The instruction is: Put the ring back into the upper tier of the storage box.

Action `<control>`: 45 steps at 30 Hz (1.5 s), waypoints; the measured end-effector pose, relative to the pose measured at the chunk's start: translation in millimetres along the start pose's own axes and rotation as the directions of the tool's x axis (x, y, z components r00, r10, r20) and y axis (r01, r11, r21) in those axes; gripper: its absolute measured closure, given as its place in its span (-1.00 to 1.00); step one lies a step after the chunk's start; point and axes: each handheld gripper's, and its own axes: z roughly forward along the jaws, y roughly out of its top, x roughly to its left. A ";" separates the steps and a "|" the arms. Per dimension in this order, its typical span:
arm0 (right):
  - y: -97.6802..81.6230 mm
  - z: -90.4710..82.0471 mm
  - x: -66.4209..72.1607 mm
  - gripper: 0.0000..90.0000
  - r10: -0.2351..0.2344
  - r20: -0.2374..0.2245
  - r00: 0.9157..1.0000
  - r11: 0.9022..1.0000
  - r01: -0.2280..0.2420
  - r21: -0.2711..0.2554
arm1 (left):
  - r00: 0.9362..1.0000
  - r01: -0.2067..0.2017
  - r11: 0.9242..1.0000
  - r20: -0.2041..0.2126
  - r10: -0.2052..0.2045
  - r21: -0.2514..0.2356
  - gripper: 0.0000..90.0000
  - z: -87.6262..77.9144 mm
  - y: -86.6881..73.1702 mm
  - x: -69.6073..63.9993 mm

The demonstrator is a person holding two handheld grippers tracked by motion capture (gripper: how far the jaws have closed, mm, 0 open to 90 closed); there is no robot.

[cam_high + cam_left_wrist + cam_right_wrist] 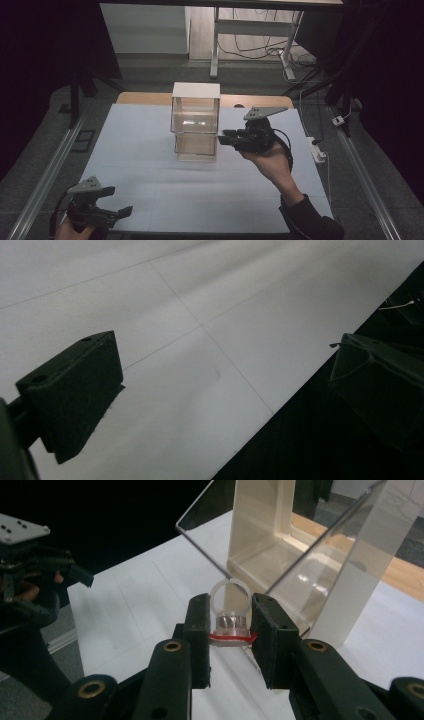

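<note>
The right gripper view shows the right claw (231,630) pinching a small clear ring-topped cap (229,614) beside the clear cabinet (195,122) mid-worktop (150,165); the high view hides that cap. The left claw (122,212), spread, hovers at the near-left corner.

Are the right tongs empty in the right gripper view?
No, the right tongs are shut on a small clear ring with a red band at its base, held just in front of the clear cabinet.

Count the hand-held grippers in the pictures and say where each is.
2. The left hand-held gripper is at the table's near left corner. The right hand-held gripper is against the clear case, shut on a small ring.
</note>
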 end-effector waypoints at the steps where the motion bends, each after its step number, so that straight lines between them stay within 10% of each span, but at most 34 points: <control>1: 2.2 1.3 -0.3 0.54 0.000 0.000 1.000 1.000 0.000 -0.003 | 1.000 0.001 1.000 0.001 -0.001 -0.001 -0.99 -0.1 0.0 0.1; 45: 74.6 90.8 -2.5 0.54 -0.035 0.032 0.999 0.999 0.034 0.023 | 1.000 0.001 1.000 0.002 -0.001 0.001 -0.99 0.0 -0.1 0.3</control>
